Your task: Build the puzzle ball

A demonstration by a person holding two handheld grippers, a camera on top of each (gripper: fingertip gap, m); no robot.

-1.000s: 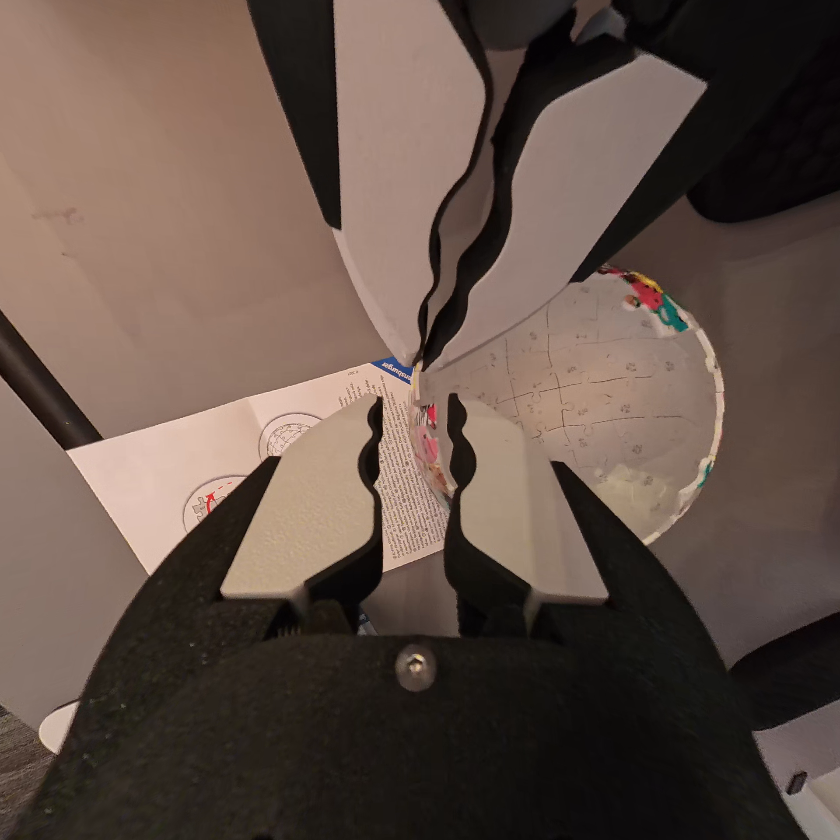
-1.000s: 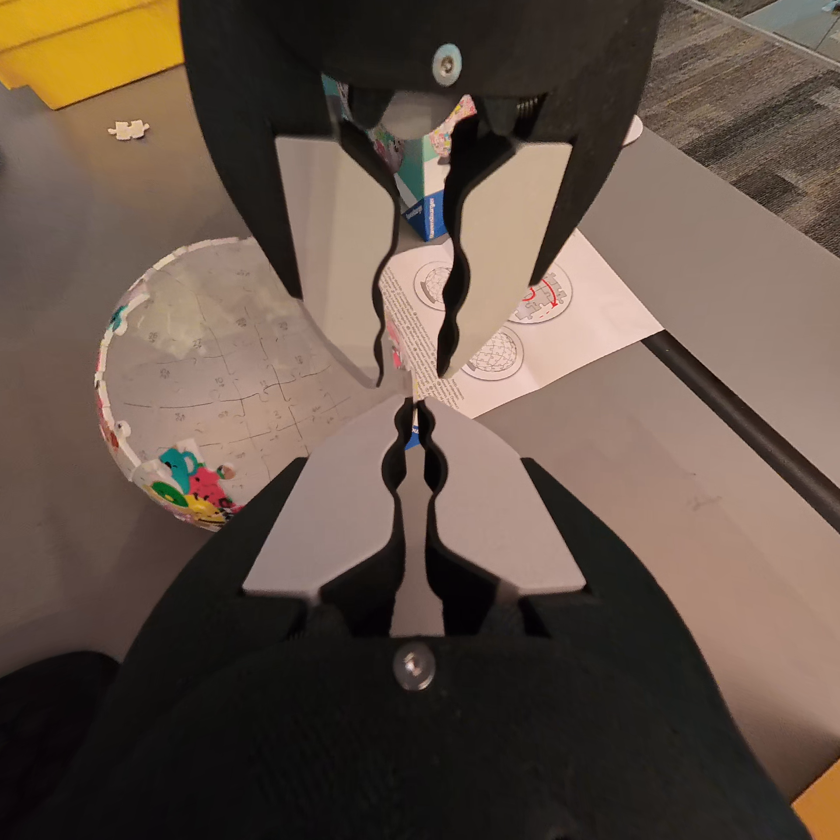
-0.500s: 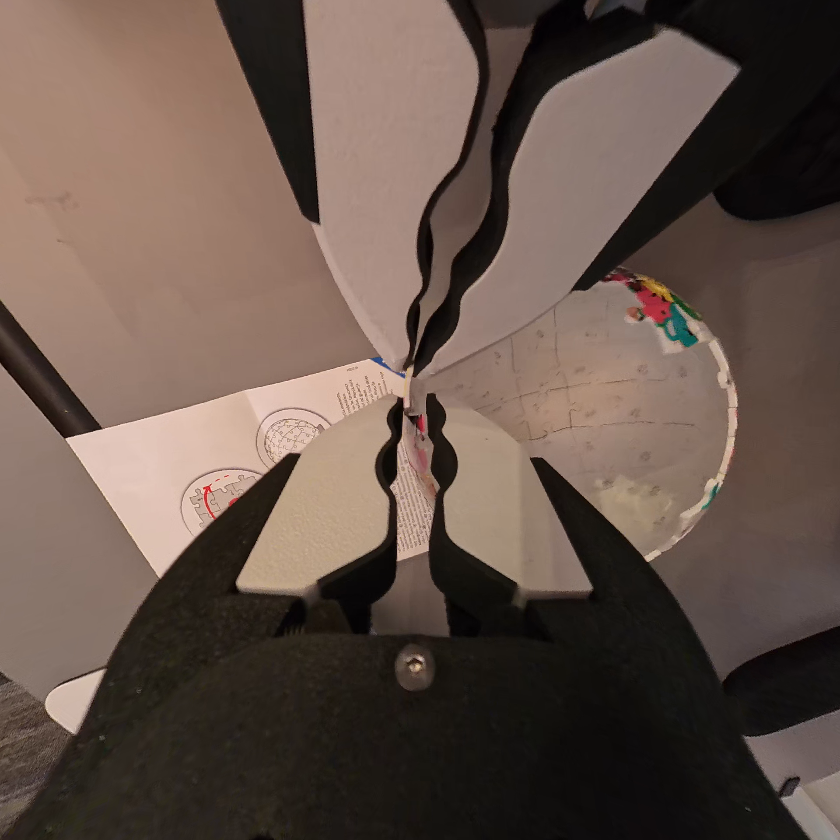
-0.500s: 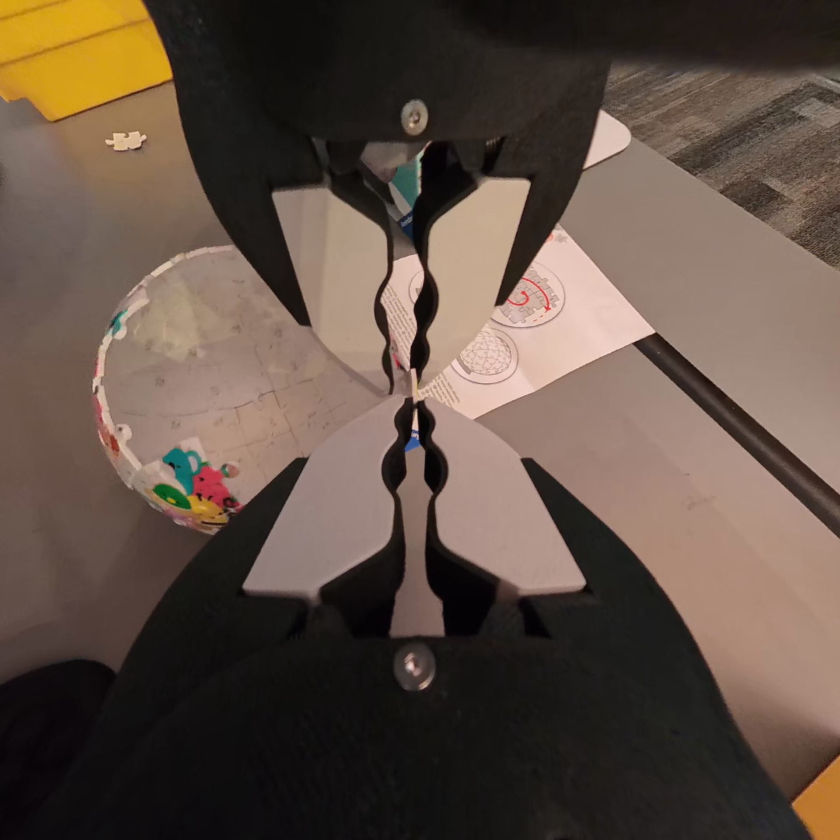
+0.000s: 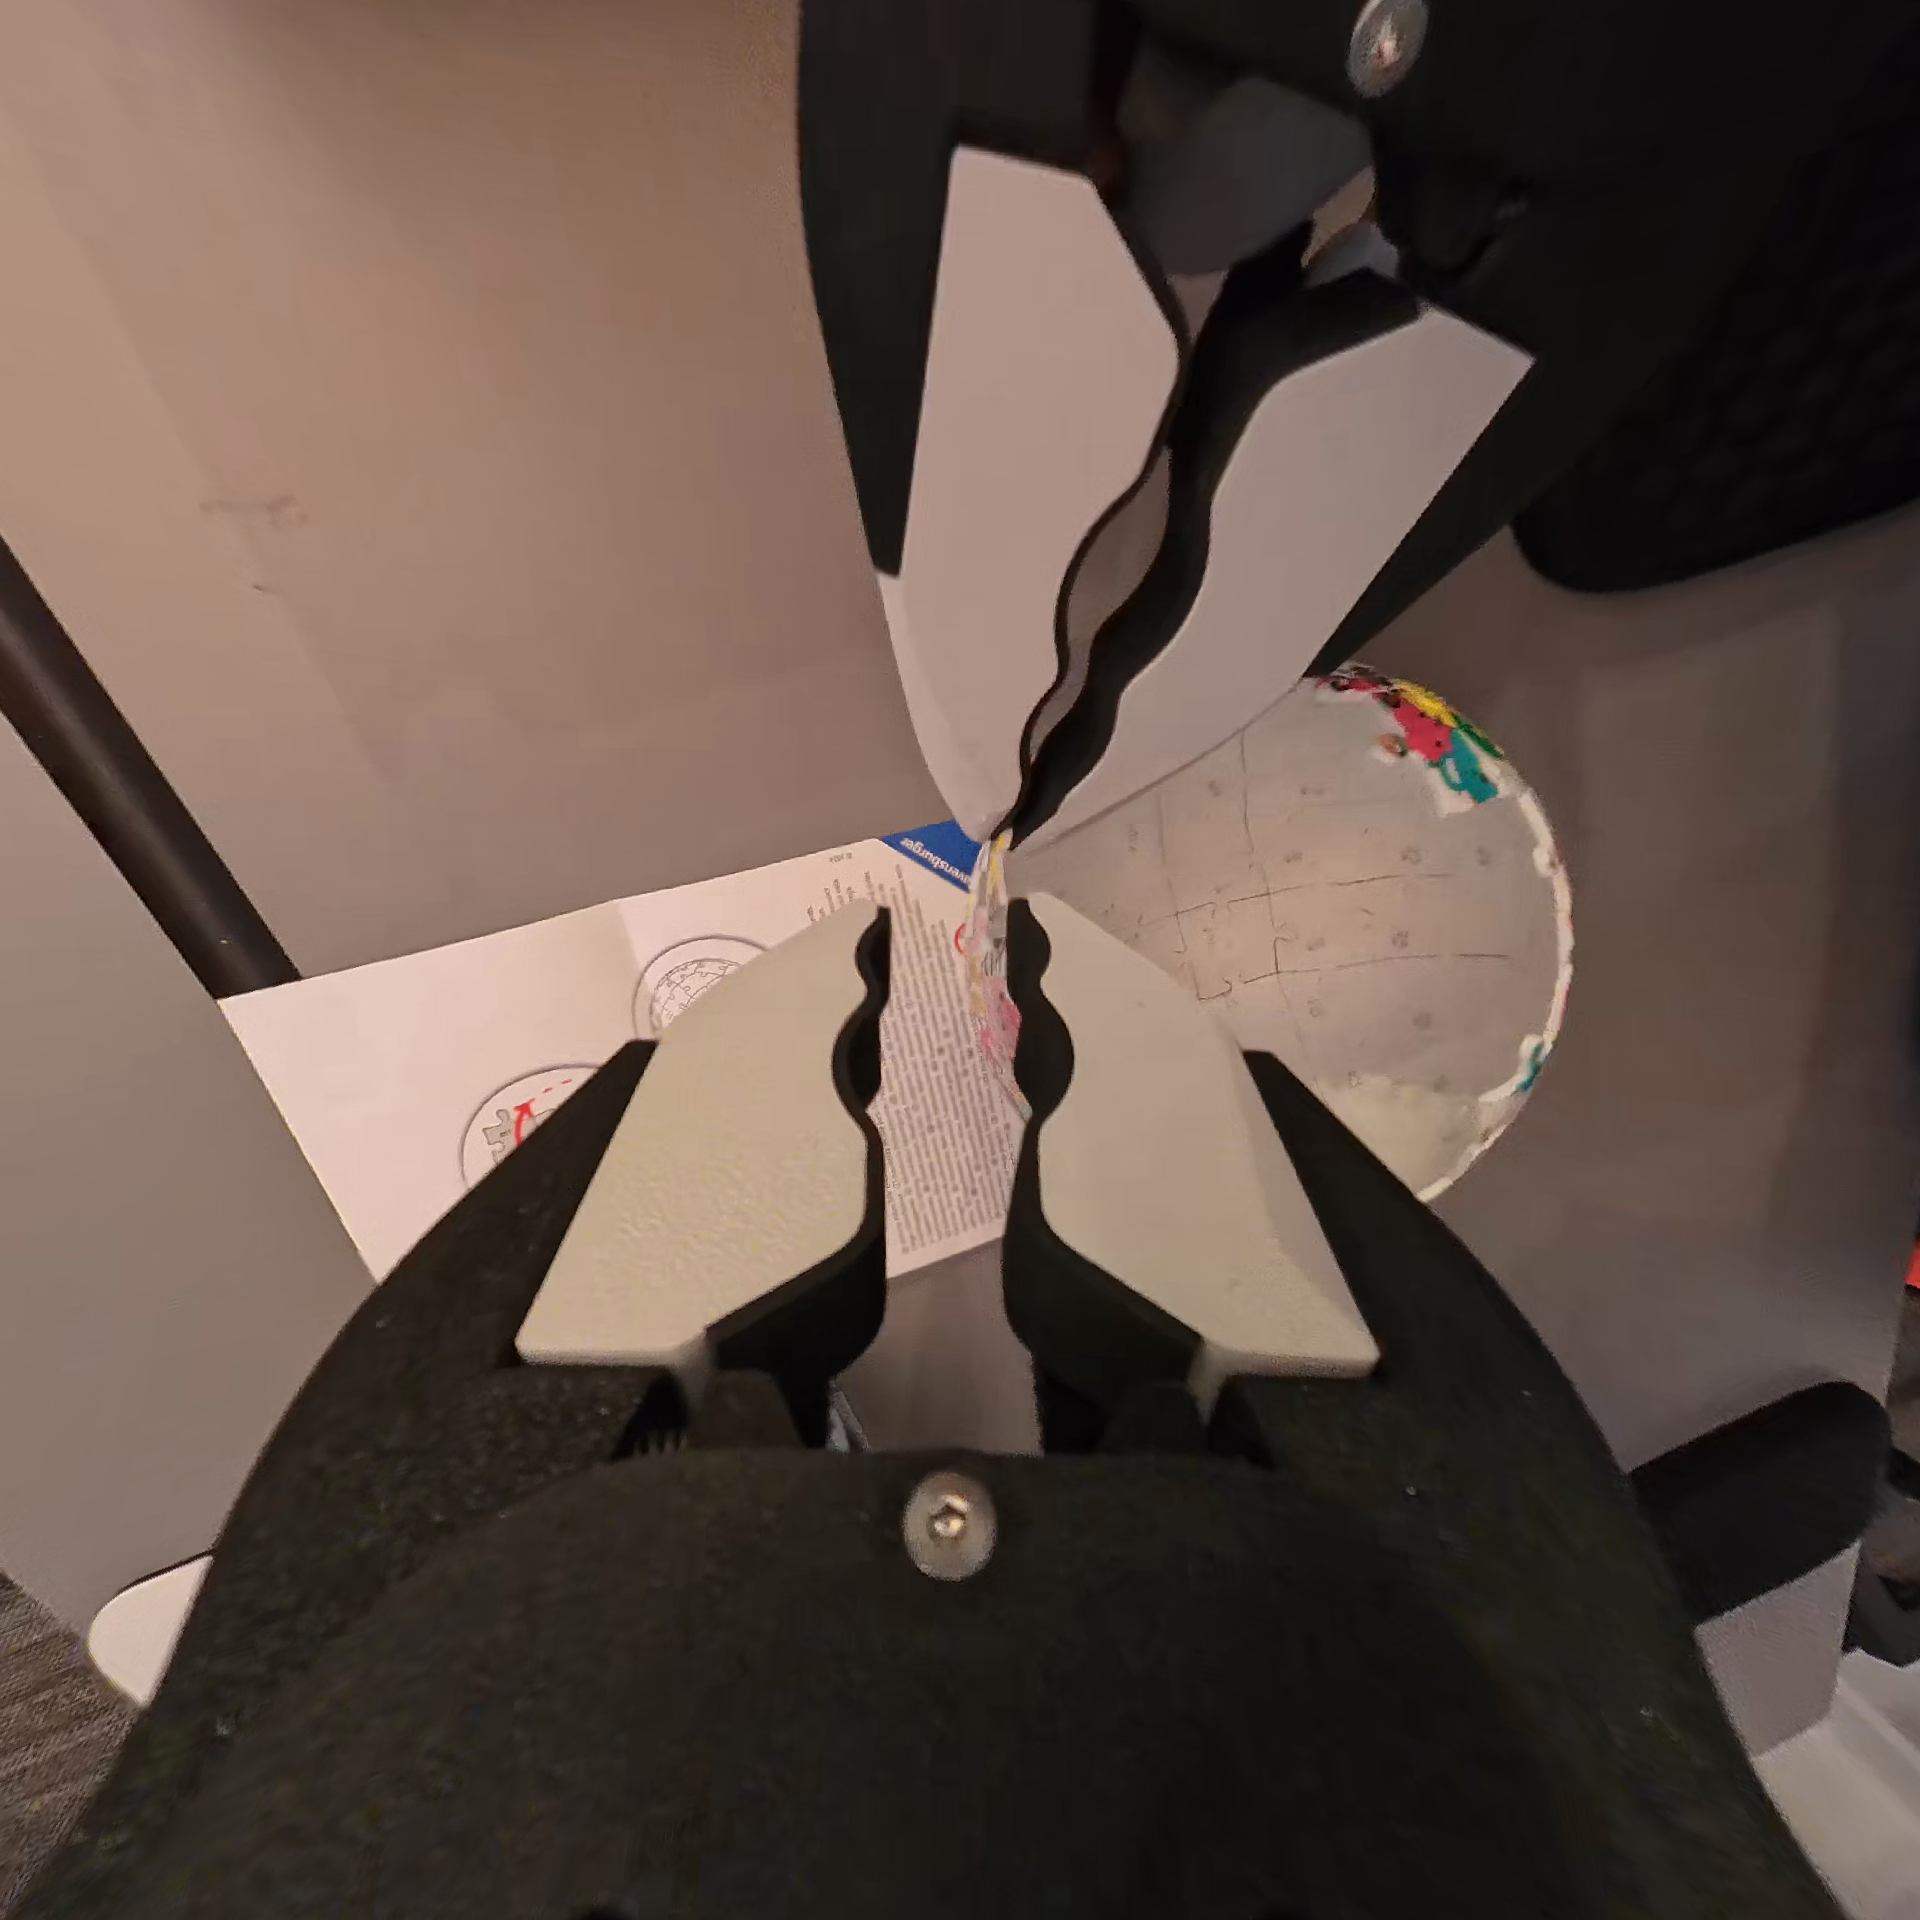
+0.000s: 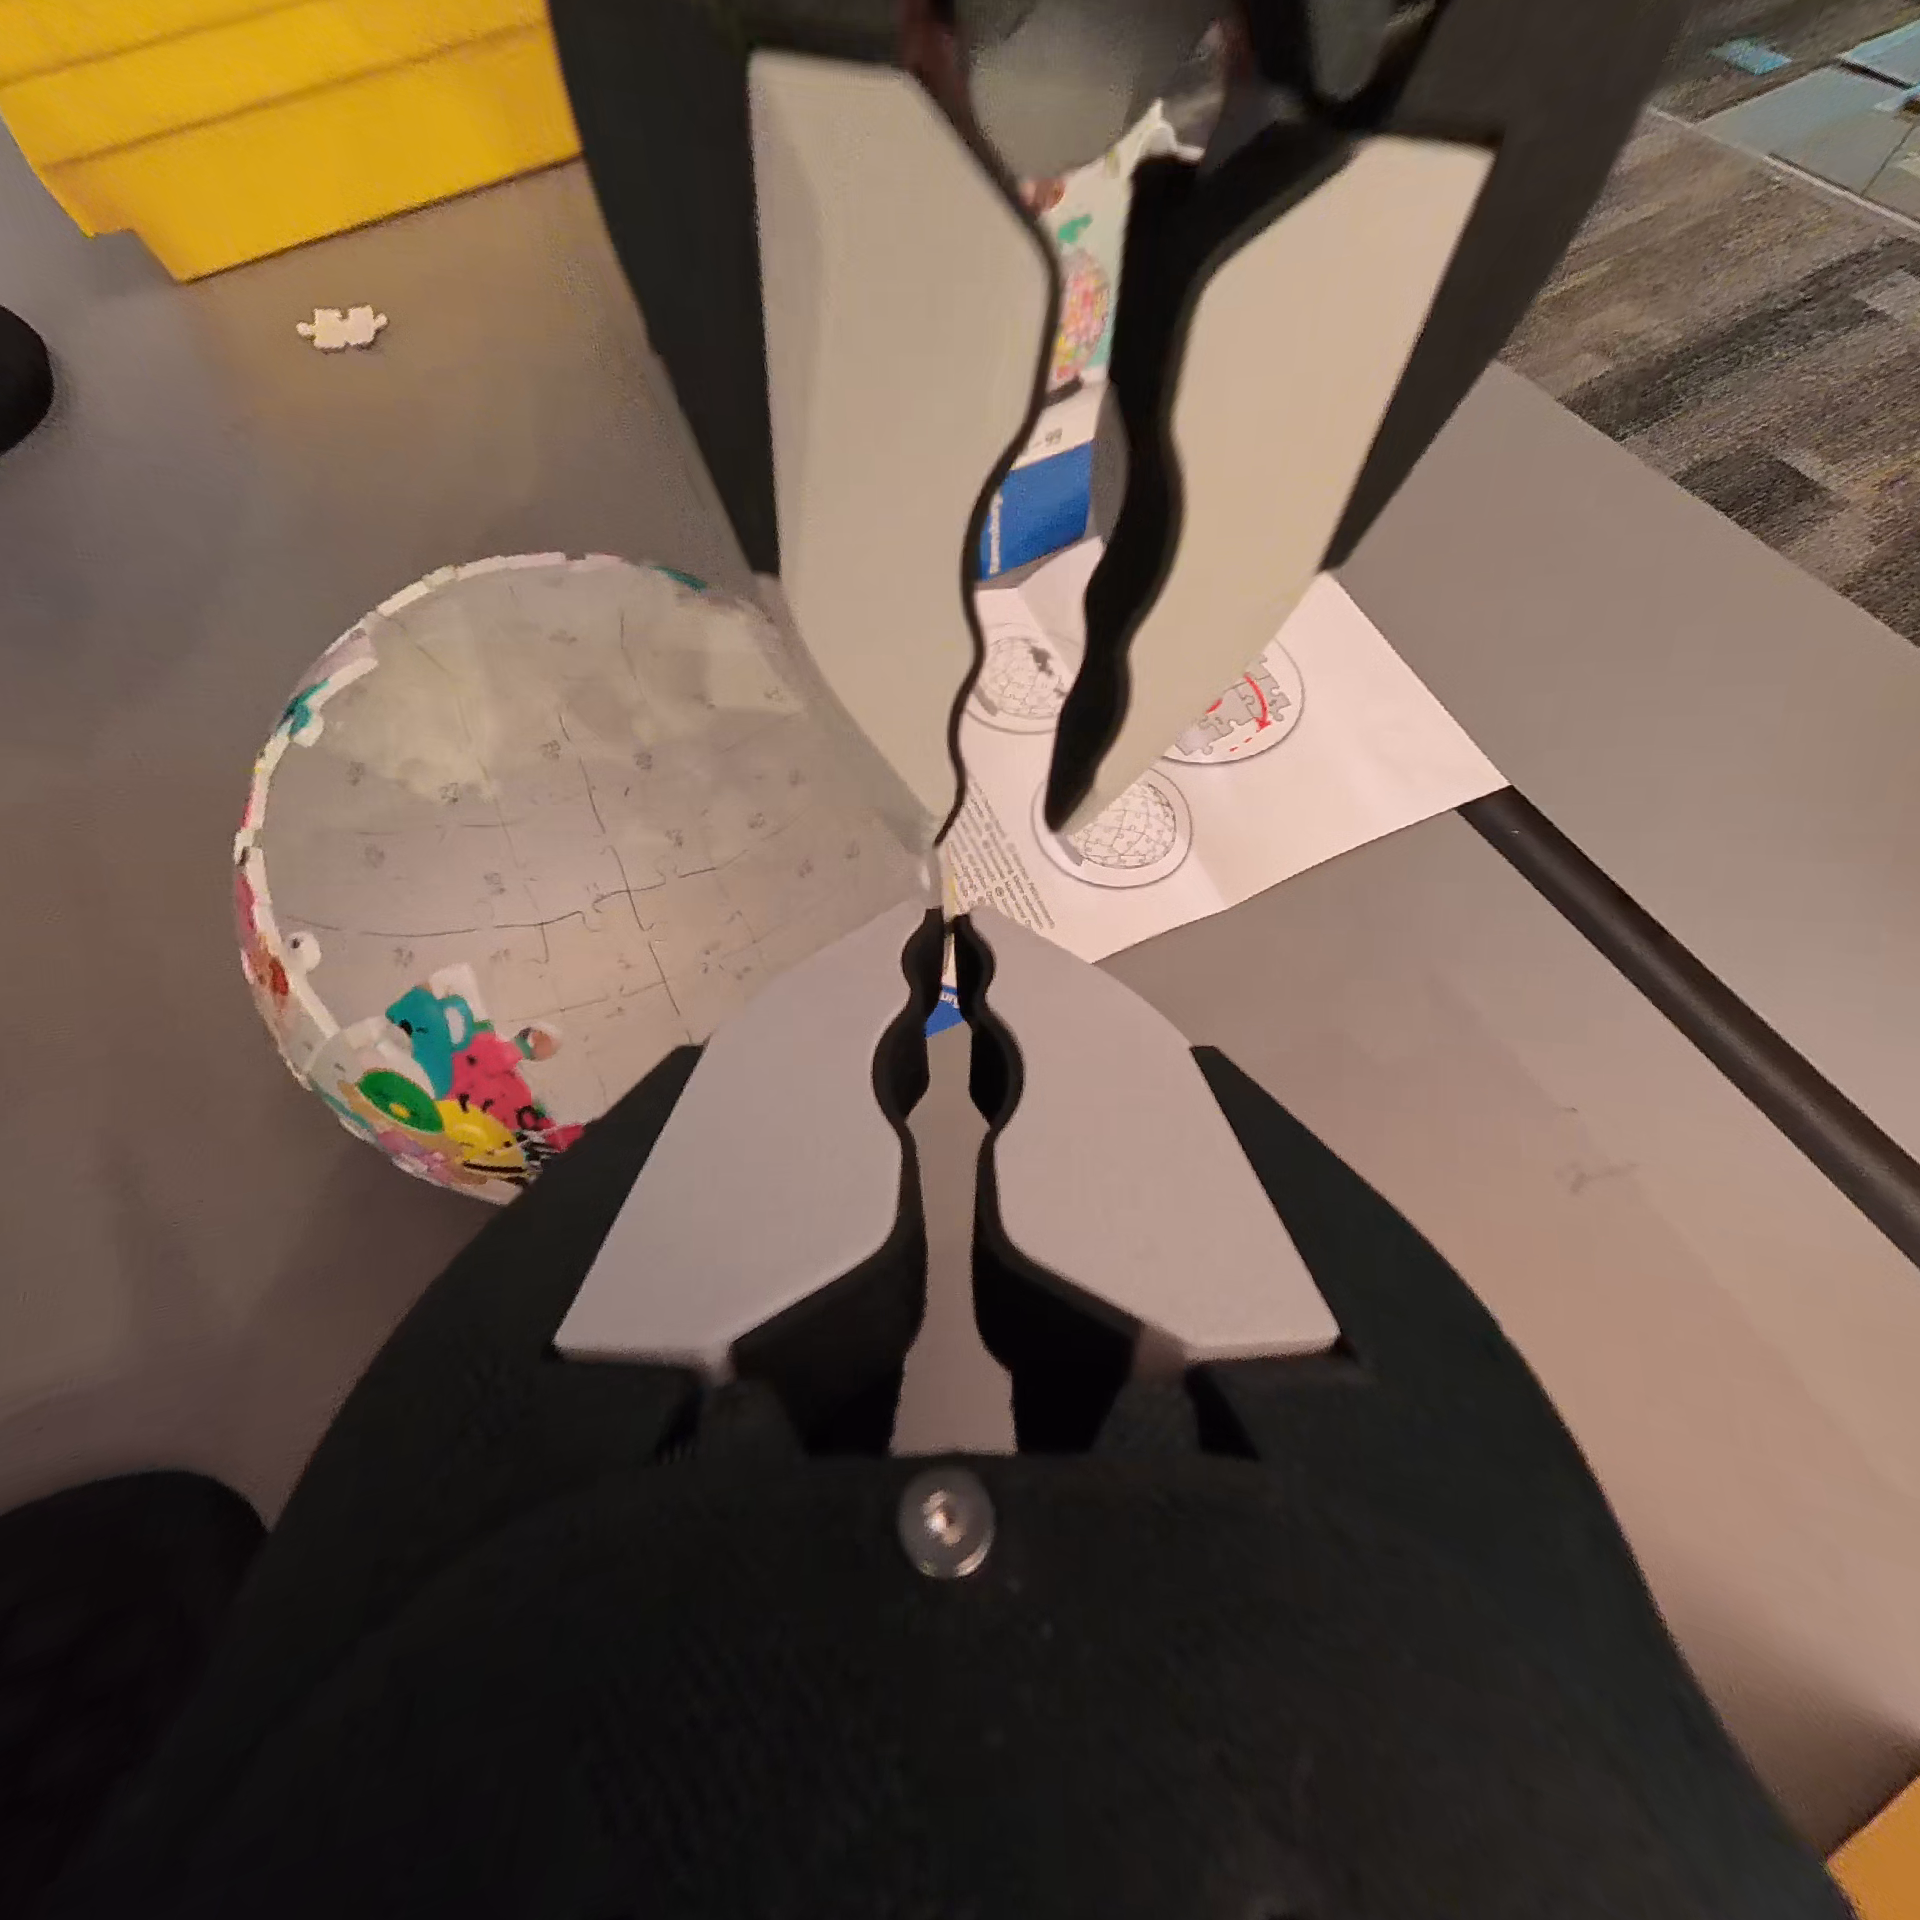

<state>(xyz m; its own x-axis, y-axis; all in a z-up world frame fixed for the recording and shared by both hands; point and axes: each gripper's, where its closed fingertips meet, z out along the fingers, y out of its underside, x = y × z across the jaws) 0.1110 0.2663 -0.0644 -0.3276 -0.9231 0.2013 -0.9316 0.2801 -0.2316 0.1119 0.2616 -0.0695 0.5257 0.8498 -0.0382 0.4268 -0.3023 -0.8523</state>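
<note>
Left gripper (image 5: 951, 920) parted narrowly, puzzle piece (image 5: 992, 977) against one finger; right gripper (image 6: 948, 925) pinched on that piece's edge, above the table (image 6: 1558, 1039).

I see left gripper (image 5: 951, 914) and right gripper (image 6: 948, 920) tip to tip, no gap between. Half-built puzzle ball (image 6: 540, 862) blocks one side, instruction sheet (image 5: 436, 1049) lies flat beneath. Yellow bin (image 6: 281, 114) and loose piece (image 6: 341, 327) stand well apart; bare table (image 6: 1558, 1039) beyond sheet passable.
</note>
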